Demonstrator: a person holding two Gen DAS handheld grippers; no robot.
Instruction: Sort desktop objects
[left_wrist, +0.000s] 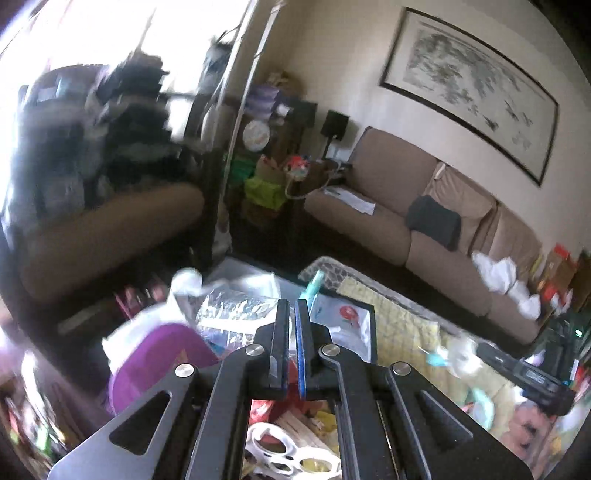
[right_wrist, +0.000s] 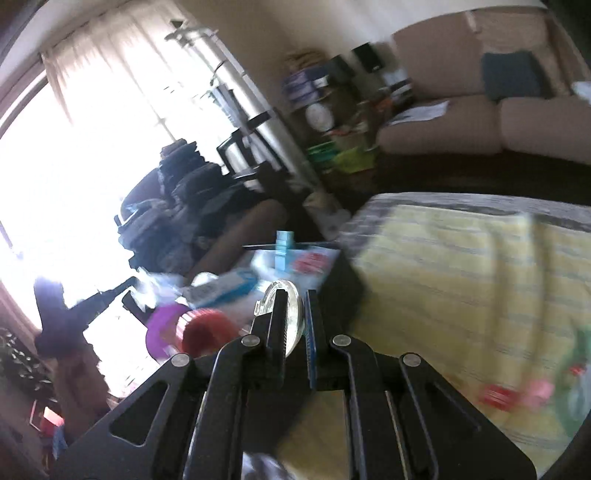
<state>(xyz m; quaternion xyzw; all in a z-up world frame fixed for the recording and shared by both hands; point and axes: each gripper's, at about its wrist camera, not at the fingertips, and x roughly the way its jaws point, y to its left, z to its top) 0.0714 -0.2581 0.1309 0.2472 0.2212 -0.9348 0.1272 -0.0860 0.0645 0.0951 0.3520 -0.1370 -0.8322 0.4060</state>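
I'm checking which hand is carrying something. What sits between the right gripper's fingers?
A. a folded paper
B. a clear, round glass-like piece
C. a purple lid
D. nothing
B: in the right wrist view, the right gripper is clamped on a clear round glass-like piece, its rim poking out above the fingertips.

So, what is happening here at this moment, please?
A person is sorting a cluttered table with a hand-held gripper in each hand. The right hand-held gripper is shut on a clear round object, possibly a glass dish or lid; the blur hides what exactly. The left hand-held gripper is shut and carries nothing. Below them lie a purple container, a red cylinder, plastic bags and a yellow cloth. A brown sofa stands behind.
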